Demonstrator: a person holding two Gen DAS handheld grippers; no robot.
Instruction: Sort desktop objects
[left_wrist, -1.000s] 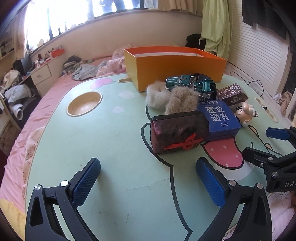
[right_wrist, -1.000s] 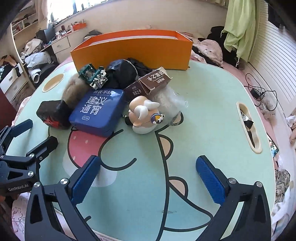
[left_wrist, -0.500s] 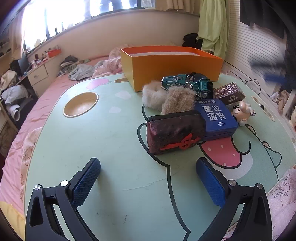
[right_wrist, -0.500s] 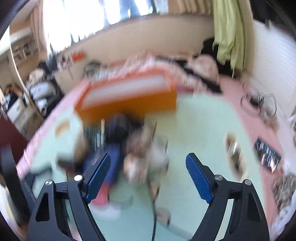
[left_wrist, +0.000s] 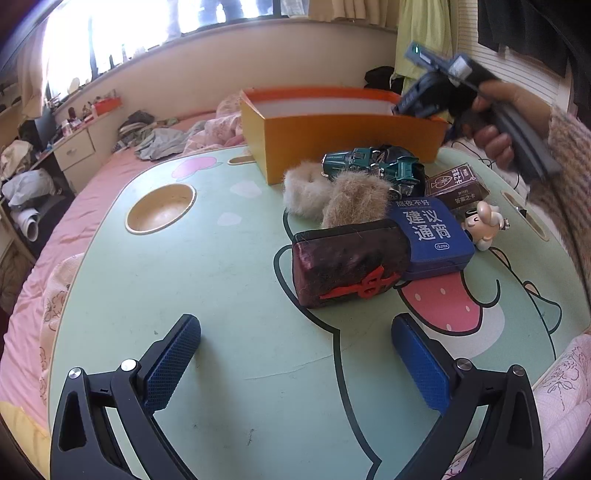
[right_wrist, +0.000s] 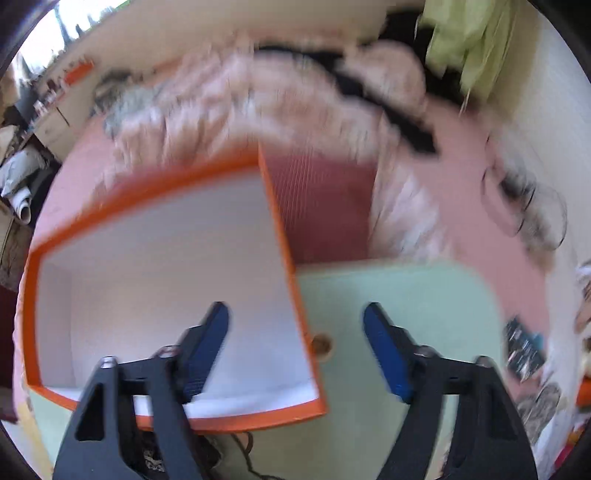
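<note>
An orange box with a white inside stands at the back of the green table. In front of it lie a dark pouch with a red charm, a blue tin, two fur puffs, a teal toy car, a brown card box and a small figurine. My left gripper is open and empty, just short of the pouch. My right gripper is open and empty, held above the orange box's right wall; it shows in the left wrist view.
A round cup recess sits in the table at the left. A pink bed with bedding surrounds the table. A drawer unit stands far left. Cables lie on the floor at right.
My right gripper has risen from the table's front edge and swung forward over the orange box, narrowing slightly but staying open. My left gripper has hardly moved.
</note>
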